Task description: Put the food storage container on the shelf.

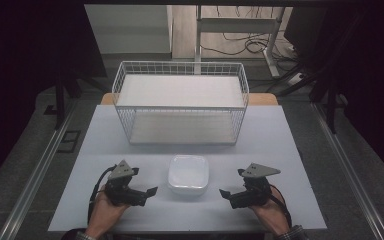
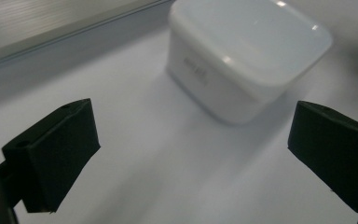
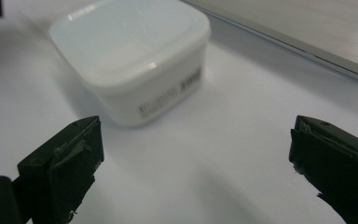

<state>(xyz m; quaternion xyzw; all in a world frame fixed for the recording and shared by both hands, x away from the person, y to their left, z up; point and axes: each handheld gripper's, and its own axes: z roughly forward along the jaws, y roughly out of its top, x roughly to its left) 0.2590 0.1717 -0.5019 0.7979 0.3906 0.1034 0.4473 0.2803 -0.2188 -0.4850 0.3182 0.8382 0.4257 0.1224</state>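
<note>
Container (image 1: 188, 174) white, lidded, centred on table (image 1: 280, 150) | left gripper (image 1: 152, 191), right gripper (image 1: 224, 193) flank it, jaws apart, empty | likely next: grasp sides squarely, level.

The left hand (image 1: 102, 207) holds the left gripper (image 1: 152, 191) low, pointing inward, with its jaws wide apart. The right hand (image 1: 269, 207) holds the right gripper (image 1: 224, 193) the same way, pointing inward, jaws wide apart too.
</note>
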